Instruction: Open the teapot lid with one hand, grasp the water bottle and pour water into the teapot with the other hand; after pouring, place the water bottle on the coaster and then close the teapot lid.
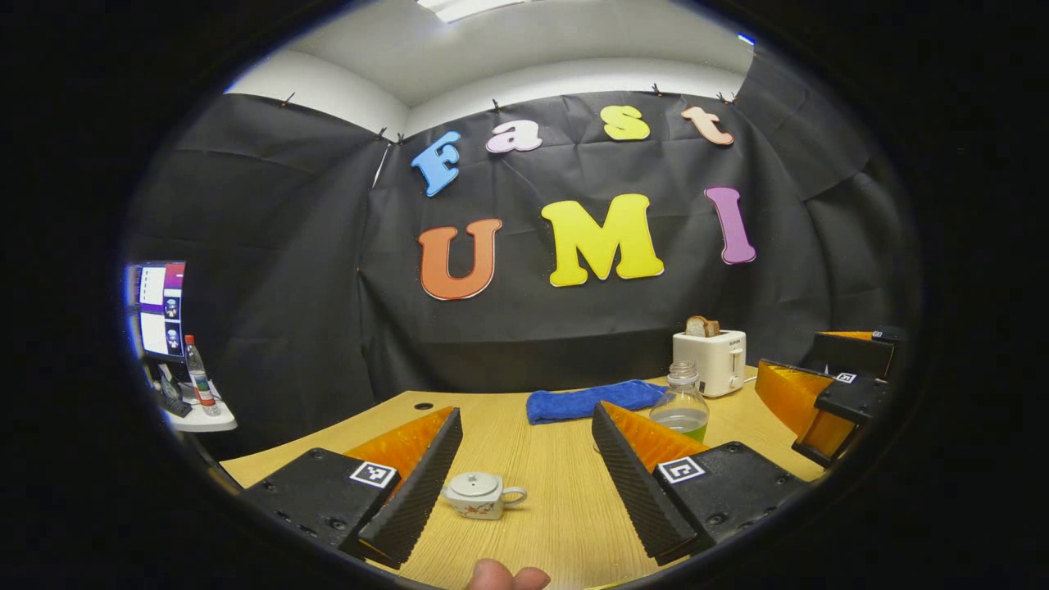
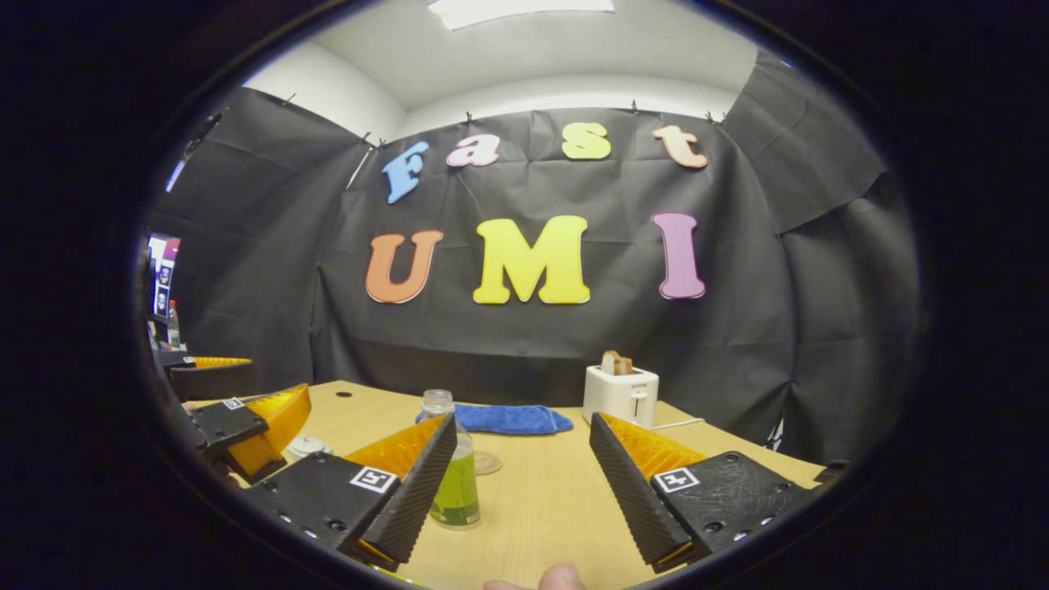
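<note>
Small white ceramic teapot (image 1: 479,494) with its lid on sat on the light wooden table (image 1: 557,524), handle pointing to 3 o'clock in the left gripper view. It lay in the gap ahead of the left gripper (image 1: 524,483), closer to the finger at 7 o'clock, not touched by either. Left gripper's jaws stood wide apart, nothing between them.

Clear plastic water bottle (image 2: 453,467), uncapped, green label, part full, stood upright on the table. In the right gripper view it was just beside the inner edge of the finger at 7 o'clock, partly hidden behind it; contact couldn't be confirmed. Right gripper (image 2: 524,475) was spread wide and held nothing. In the left gripper view the bottle showed at 3 o'clock from the teapot, behind that gripper's other finger.

Round pale coaster (image 2: 487,463) lay flat just past the bottle, at about 1 o'clock from it in the right gripper view.

Further out: folded blue cloth (image 2: 504,419) at 12 o'clock from the bottle, white toaster (image 2: 620,396) with bread in its slot at 2 o'clock near the table's far edge. Left gripper also showed at 9 o'clock in the right gripper view, with the teapot's lid peeking just beside it. A fingertip (image 1: 500,576) showed at 6 o'clock in the left gripper view.
</note>
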`<action>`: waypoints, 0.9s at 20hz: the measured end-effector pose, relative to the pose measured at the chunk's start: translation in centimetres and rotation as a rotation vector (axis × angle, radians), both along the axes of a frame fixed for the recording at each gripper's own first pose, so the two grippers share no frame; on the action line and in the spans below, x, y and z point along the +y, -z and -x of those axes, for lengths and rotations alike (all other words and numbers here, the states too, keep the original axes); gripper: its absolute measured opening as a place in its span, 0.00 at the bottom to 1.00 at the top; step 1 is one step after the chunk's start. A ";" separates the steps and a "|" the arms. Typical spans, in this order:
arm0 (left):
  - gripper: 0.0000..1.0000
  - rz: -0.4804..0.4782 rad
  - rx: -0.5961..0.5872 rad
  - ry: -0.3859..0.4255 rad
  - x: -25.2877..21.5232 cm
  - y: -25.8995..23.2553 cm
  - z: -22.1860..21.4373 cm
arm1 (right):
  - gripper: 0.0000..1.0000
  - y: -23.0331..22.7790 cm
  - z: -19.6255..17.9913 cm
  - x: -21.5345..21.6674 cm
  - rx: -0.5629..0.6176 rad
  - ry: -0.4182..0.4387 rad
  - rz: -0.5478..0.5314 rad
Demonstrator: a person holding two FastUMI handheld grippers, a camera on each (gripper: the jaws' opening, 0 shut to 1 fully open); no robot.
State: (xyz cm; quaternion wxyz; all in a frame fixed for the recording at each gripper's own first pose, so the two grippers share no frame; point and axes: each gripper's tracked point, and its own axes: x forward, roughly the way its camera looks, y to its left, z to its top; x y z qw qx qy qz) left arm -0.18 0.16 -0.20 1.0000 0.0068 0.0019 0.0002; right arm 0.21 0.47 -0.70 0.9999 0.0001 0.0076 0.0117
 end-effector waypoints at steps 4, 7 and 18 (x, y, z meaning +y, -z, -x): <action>1.00 -0.008 0.049 -0.017 1.3 2.1 -0.3 | 0.97 1.0 -0.2 -0.5 0.001 0.002 0.016; 0.99 -0.007 0.096 -0.043 3.1 4.2 -0.2 | 0.97 2.4 -0.5 -0.8 0.016 -0.010 0.033; 0.94 0.071 0.301 -0.013 5.3 10.9 -5.2 | 0.97 5.4 -1.1 -3.4 0.075 0.019 0.043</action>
